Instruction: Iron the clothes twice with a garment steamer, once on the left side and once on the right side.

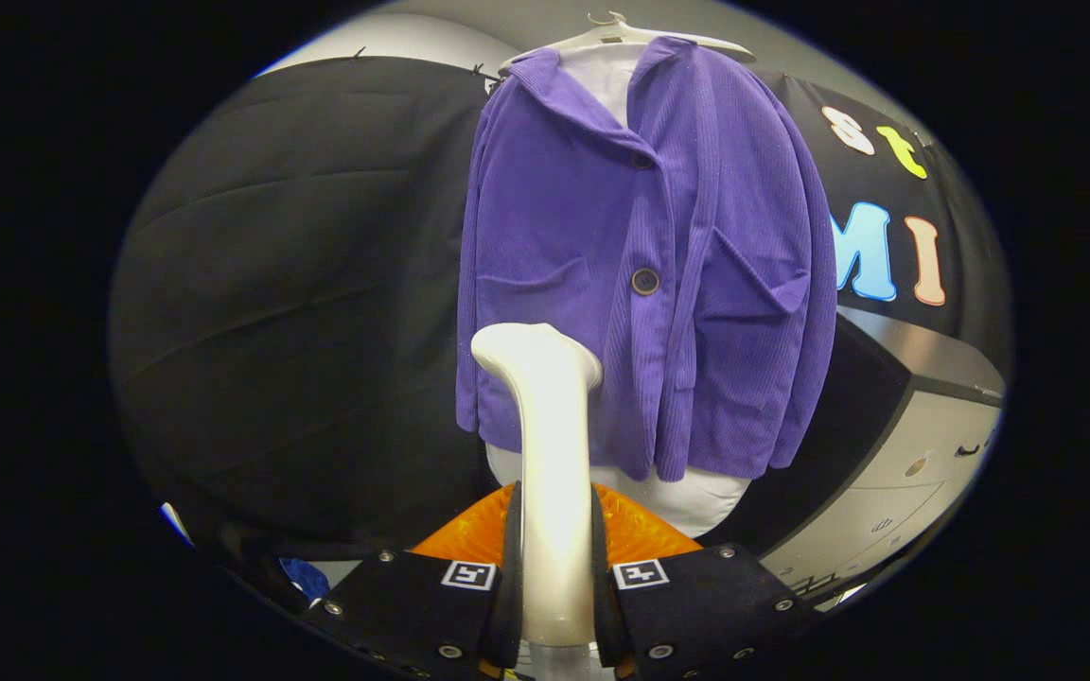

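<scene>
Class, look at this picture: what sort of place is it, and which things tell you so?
Probably a staged test booth, not a home: black cloth wall, a purple corduroy jacket on a white hanger, and the gripper, jaws shut on a white garment steamer.

Purple ribbed corduroy jacket (640, 274) with dark round buttons (644, 281), over a white garment (696, 497), on a white plastic hanger (621, 33). Cream-white glossy steamer (550, 445), clamped by the tool (554, 577). Grey cabinet (895, 482).
</scene>
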Tool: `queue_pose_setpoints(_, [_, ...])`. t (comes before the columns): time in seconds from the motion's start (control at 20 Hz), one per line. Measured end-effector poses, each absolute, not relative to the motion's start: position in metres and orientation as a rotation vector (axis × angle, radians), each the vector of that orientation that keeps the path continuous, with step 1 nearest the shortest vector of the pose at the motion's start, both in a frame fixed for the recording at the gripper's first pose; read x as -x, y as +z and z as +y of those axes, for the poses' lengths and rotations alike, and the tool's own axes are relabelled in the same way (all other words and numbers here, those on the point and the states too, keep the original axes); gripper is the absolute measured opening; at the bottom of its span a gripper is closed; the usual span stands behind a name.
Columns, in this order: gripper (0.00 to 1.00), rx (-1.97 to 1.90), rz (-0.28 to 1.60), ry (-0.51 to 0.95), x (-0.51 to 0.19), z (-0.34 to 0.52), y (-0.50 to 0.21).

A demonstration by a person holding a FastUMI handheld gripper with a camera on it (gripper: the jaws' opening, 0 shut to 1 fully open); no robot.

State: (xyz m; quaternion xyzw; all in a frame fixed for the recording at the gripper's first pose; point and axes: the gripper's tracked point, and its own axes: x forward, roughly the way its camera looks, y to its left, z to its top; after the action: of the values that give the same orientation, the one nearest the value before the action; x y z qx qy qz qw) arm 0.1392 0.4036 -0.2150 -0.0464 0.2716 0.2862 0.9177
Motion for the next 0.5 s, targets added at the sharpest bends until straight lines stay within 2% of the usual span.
queue_pose_setpoints(0.5, [0.31, 0.147, 0.674, 0.570, -0.113, 0.386, -0.275])
